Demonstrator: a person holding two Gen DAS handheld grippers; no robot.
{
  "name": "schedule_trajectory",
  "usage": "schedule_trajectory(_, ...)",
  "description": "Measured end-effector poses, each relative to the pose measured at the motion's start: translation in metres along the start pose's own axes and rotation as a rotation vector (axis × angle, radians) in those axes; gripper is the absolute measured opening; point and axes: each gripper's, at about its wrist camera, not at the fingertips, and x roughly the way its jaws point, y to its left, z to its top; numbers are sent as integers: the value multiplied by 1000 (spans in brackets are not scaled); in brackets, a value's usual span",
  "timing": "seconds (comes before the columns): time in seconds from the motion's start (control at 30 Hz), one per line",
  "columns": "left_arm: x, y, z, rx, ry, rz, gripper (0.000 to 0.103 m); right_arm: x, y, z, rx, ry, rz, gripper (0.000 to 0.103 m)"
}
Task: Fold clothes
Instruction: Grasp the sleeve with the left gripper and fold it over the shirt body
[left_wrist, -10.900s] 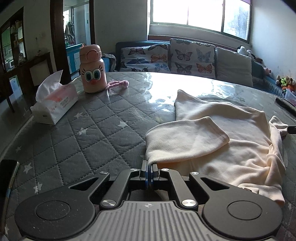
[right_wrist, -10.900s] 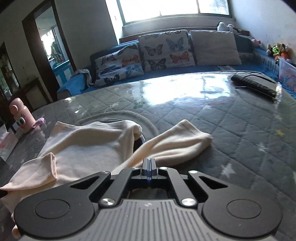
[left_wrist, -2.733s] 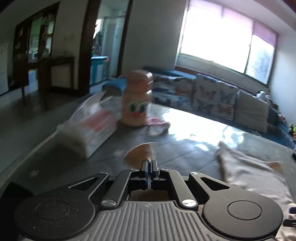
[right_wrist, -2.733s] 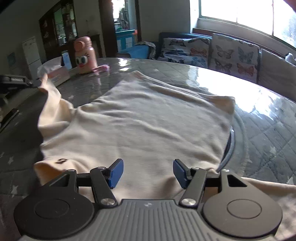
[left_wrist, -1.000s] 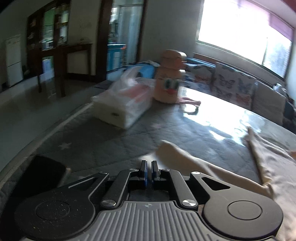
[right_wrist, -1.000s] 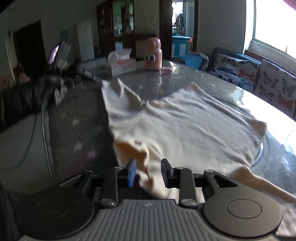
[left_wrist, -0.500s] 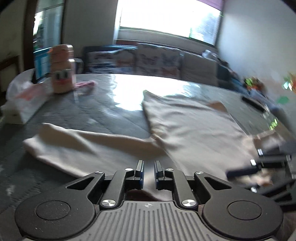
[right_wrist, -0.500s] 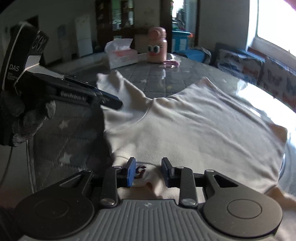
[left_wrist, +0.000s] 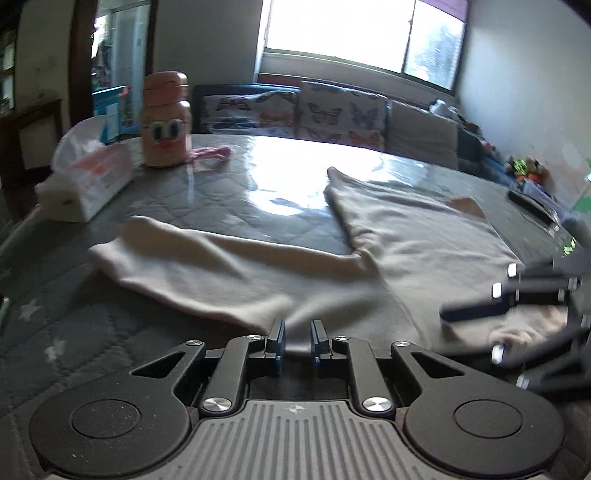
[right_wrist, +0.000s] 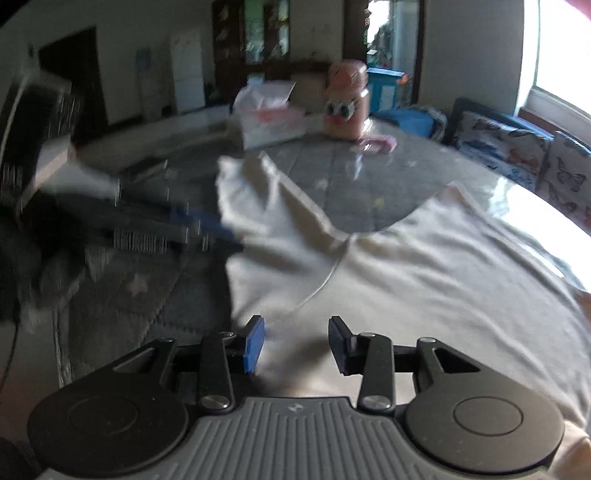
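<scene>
A cream long-sleeved top (left_wrist: 417, 236) lies spread flat on the grey quilted table (left_wrist: 207, 199), one sleeve (left_wrist: 192, 266) stretched out to the left. My left gripper (left_wrist: 297, 338) hovers at the garment's near edge with its jaws a narrow gap apart and nothing clamped. My right gripper (right_wrist: 296, 341) is open over the shoulder area of the top (right_wrist: 424, 273). The right gripper also shows blurred at the right in the left wrist view (left_wrist: 517, 291), and the left gripper shows blurred at the left in the right wrist view (right_wrist: 155, 225).
A pink cartoon-face bottle (left_wrist: 166, 118), a tissue box (left_wrist: 88, 181) and a pink hair tie (left_wrist: 212, 152) stand at the table's far left. A dark remote (left_wrist: 532, 208) lies at the far right. A sofa with butterfly cushions (left_wrist: 325, 118) is behind the table.
My right gripper's jaws have opened wider and let go of the collar. My left gripper has opened a little and shifted along the near edge; the sleeve lies flat.
</scene>
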Motion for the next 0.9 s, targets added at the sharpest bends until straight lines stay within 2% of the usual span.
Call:
schedule_trajectory(0.13, -4, 31, 11, -106, -31, 45, 29, 0, 5, 1, -28, -4, -4, 40)
schedule_trajectory(0.2, -2, 44, 17, -150, -43, 97, 29, 0, 3, 2, -13, -7, 3, 40)
schedule_trajectory(0.33, 8, 71, 29, -247, -55, 181, 38, 4, 1, 2, 0, -5, 12, 41)
schedule_trajectory(0.4, 15, 79, 34, -271, -58, 212, 41, 3, 0, 2, 2, -3, 15, 41)
schedule_trajectory(0.57, 31, 93, 39, -328, -43, 270, 39, 3, -1, 2, 3, -1, 18, 42)
schedule_trajectory(0.73, 35, 99, 37, -361, -49, 295, 39, 2, -1, 1, 6, -7, 22, 42)
schedule_trajectory(0.77, 35, 98, 37, -360, -51, 300, 37, 2, -1, 1, 6, -7, 23, 42)
schedule_trajectory(0.83, 36, 100, 38, -370, -52, 309, 27, 2, -1, 1, 6, -8, 23, 42)
schedule_trajectory(0.9, 36, 104, 39, -399, -53, 308, 11, 2, -1, 1, 7, -8, 21, 43)
